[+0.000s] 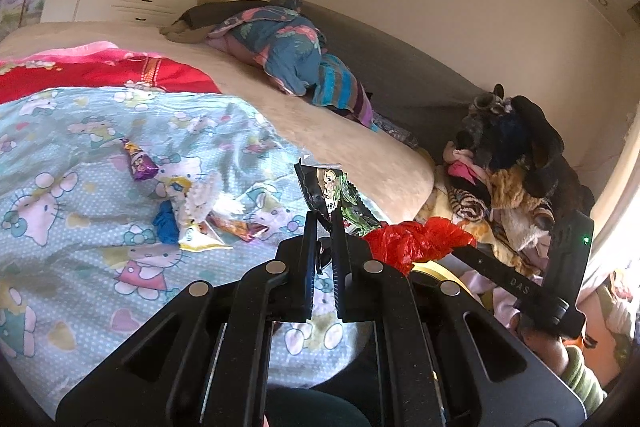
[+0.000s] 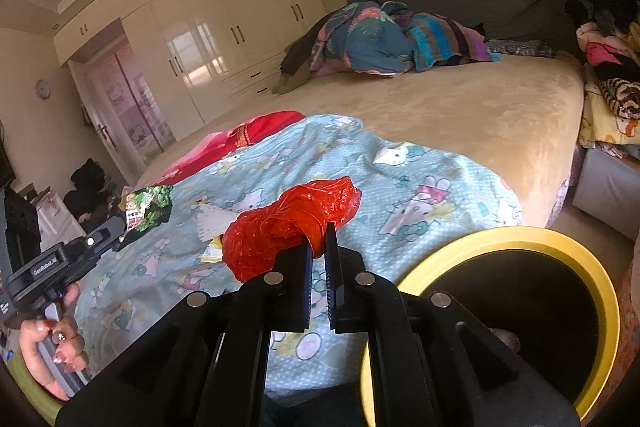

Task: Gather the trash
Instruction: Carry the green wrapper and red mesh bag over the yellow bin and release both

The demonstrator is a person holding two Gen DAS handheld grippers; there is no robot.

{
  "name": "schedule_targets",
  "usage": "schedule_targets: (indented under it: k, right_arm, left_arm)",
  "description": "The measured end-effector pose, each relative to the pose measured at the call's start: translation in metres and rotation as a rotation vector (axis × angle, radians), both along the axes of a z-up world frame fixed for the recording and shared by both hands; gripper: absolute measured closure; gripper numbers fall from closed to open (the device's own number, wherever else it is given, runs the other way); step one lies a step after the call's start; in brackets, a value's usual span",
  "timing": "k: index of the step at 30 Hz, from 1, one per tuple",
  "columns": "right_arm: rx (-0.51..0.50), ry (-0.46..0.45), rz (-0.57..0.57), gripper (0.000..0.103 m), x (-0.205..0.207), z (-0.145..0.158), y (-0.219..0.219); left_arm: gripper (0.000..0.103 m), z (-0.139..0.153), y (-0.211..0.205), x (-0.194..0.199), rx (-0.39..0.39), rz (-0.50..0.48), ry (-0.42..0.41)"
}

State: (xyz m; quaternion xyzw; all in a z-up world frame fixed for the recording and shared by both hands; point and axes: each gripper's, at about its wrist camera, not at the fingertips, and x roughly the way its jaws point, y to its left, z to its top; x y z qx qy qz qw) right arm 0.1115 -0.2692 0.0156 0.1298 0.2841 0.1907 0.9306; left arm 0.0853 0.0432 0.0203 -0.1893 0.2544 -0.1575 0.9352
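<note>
My left gripper [image 1: 325,219] is shut on a black and green snack wrapper [image 1: 334,193], held up over the cartoon-print sheet [image 1: 80,259]; the same wrapper [image 2: 148,207] shows at the left of the right wrist view. My right gripper [image 2: 319,233] is shut on a crumpled red plastic bag [image 2: 288,223], seen also as the red plastic bag [image 1: 412,239] in the left wrist view. A yellow-rimmed bin [image 2: 560,247] with a dark inside stands just right of and below the right gripper. On the sheet lie a purple wrapper [image 1: 140,163], a blue scrap [image 1: 166,223], a white-yellow packet [image 1: 200,239] and an orange wrapper [image 1: 240,227].
The beige bed [image 2: 460,115] carries a heap of blue and striped bedding [image 2: 400,43] at its far side and a red cloth [image 2: 256,131]. A pile of clothes and soft toys [image 1: 512,167] sits beside the bed on the right. White wardrobes [image 2: 208,51] line the far wall.
</note>
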Motion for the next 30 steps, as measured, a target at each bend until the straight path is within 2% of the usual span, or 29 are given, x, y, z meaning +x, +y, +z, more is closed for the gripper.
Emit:
schedule_targets:
  k: [30]
  right_arm:
    - [0.006,0.013,-0.177,0.097,-0.011,-0.003,-0.076]
  left_arm:
    - [0.099,-0.004,-0.069,-0.006,0.082,-0.182,0.004]
